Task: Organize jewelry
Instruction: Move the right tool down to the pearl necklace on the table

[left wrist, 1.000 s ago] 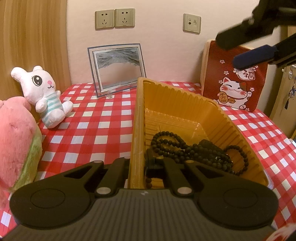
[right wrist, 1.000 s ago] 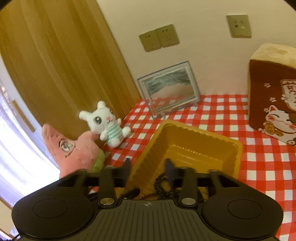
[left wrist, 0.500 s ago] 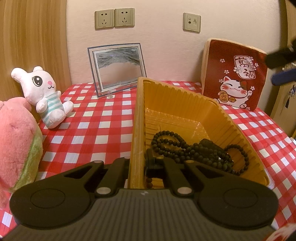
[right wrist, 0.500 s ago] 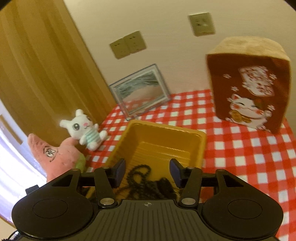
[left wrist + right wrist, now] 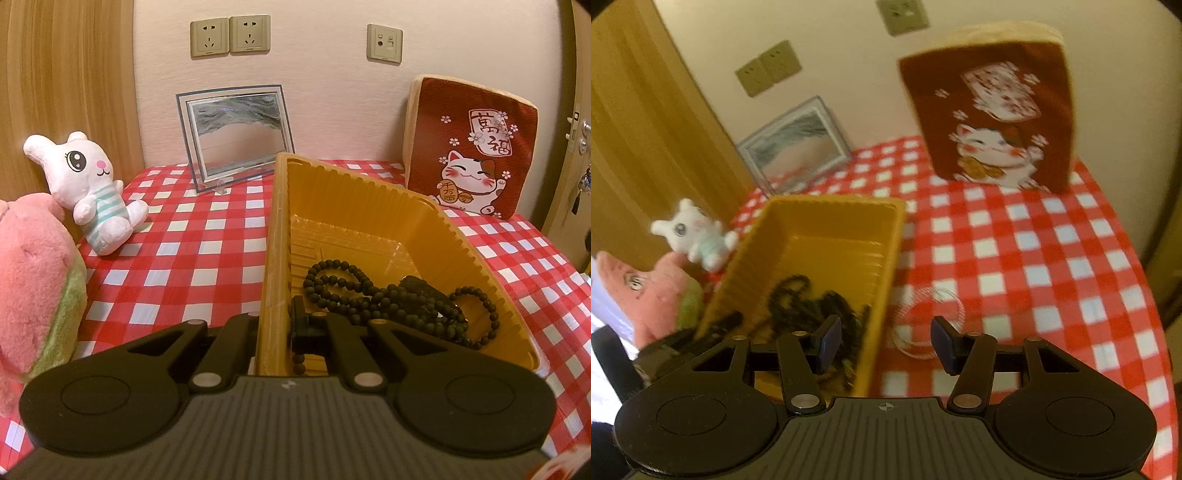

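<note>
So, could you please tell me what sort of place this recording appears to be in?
Probably a home room: a red checked tablecloth, a plush rabbit and a lucky-cat cushion leaning on a wall that has power sockets.

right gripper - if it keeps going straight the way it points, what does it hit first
Probably the pale bracelet lying on the checked tablecloth, just right of the yellow tray; the right gripper is open, and depth is unclear.

Black ribbed gripper bodies — silver screws, blue-padded fingers (image 5: 827, 341).
</note>
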Demonstrator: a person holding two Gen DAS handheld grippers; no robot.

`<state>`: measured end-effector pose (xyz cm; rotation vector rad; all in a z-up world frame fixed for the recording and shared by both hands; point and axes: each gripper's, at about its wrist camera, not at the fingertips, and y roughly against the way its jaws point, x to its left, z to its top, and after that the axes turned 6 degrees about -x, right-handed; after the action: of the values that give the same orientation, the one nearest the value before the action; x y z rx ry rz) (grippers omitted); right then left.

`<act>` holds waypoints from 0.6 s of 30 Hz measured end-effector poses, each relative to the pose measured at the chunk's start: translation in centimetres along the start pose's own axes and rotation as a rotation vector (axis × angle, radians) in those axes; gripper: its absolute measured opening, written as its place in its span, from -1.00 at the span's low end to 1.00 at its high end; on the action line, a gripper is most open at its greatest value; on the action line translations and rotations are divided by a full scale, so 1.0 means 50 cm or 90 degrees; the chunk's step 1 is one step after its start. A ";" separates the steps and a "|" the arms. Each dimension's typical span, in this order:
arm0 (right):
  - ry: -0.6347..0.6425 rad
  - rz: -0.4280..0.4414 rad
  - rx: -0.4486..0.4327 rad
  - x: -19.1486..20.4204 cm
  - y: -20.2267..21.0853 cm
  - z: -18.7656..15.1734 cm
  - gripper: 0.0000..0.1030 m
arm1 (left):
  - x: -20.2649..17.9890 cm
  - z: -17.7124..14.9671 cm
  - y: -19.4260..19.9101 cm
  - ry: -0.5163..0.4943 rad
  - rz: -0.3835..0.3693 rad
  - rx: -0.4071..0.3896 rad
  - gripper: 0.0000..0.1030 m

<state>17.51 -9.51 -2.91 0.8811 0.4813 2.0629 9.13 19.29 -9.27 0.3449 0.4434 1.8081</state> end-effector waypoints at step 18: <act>0.017 -0.087 0.046 -0.059 -0.025 -0.075 0.05 | 0.012 -0.008 0.015 0.004 0.016 0.003 -0.91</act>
<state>16.68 -11.25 -7.42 0.8414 0.6173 1.9448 8.12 19.65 -9.27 0.3495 0.4493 1.8331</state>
